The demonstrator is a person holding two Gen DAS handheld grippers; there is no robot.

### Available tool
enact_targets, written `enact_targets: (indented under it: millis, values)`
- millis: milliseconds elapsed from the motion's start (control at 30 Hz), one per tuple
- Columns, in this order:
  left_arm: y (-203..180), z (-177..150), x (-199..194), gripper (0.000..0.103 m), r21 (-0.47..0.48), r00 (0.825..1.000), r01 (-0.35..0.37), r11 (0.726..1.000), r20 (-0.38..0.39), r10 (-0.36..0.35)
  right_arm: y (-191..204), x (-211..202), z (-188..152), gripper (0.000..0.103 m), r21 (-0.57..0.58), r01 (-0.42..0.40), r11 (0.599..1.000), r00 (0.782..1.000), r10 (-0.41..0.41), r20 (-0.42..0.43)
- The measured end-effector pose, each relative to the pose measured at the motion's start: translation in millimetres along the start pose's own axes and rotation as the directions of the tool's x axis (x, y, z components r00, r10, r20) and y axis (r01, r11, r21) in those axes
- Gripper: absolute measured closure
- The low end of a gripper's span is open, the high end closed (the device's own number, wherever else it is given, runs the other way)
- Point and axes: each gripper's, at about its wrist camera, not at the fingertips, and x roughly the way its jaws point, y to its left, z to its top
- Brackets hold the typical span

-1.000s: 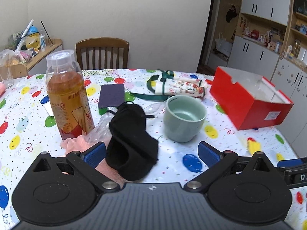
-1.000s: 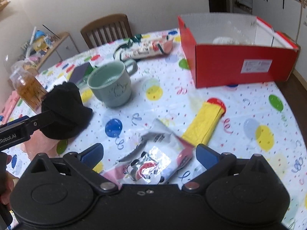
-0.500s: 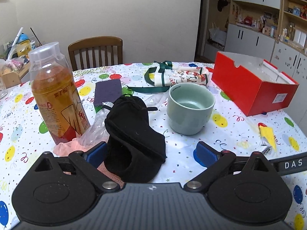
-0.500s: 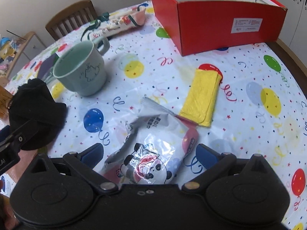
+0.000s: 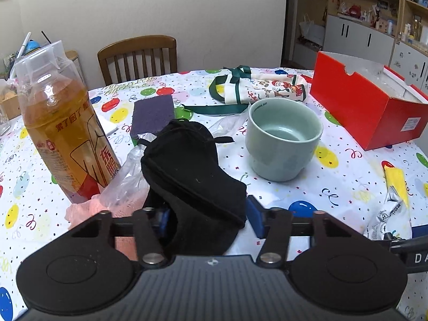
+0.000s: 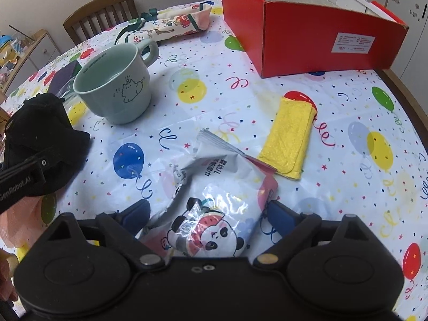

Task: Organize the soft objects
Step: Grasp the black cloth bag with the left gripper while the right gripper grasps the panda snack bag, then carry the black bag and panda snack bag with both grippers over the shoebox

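Note:
My left gripper (image 5: 207, 218) has its blue pads closed in on a black fabric pouch (image 5: 192, 176), which also shows in the right wrist view (image 6: 40, 133). A pink cloth (image 5: 88, 211) lies under it. My right gripper (image 6: 207, 214) has its pads against both sides of a soft white panda-print packet (image 6: 214, 200) lying on the table. A folded yellow cloth (image 6: 290, 136) lies just beyond the packet. The open red box (image 6: 307, 34) stands at the far right.
A green mug (image 5: 283, 139) stands mid-table beside the pouch. A tea bottle (image 5: 64, 125) stands at the left, crumpled clear plastic (image 5: 125, 176) beside it. A purple sponge (image 5: 153, 113) and a printed fabric roll (image 5: 264, 88) lie further back. A wooden chair (image 5: 137, 56) stands behind.
Both grippers have narrowed: the left pads have closed onto the black pouch, the right pads onto the panda packet. The right gripper has moved closer over the packet.

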Motion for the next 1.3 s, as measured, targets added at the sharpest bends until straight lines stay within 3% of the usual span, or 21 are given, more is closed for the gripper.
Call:
enact_targets:
  millis: [233, 367, 400, 500, 900, 1300]
  values:
    - [1, -1, 1, 0.080, -0.004, 1.000, -0.009, 1.000, -0.002, 0.009, -4, -6, -2, 0.023, -0.005, 0.001, 1.000, 1.000, -0.001, 0.020]
    - [3, 0, -2, 0.084, -0.018, 1.000, 0.004, 1.000, 0.008, -0.004, -8, -8, -4, 0.032, -0.013, 0.003, 1.000, 1.000, -0.003, 0.025]
    - [3, 0, -3, 0.086, -0.018, 1.000, 0.003, 1.000, 0.011, -0.003, -9, -9, -5, 0.040, -0.017, 0.003, 1.000, 1.000, -0.003, 0.026]
    - [3, 0, -7, 0.091, -0.028, 1.000, 0.018, 0.999, 0.022, -0.017, -13, -13, -6, 0.048, -0.019, -0.014, 1.000, 0.999, 0.015, 0.036]
    - [-6, 6, -32, 0.097, -0.037, 0.996, 0.053, 0.998, 0.072, -0.050, -30, -40, -9, 0.056, -0.063, -0.072, 0.995, 0.992, 0.078, 0.098]
    - [-20, 35, -81, 0.098, -0.068, 0.990, 0.081, 0.994, 0.121, -0.072, -60, -90, 12, 0.056, -0.123, -0.204, 0.971, 0.967, 0.220, 0.128]
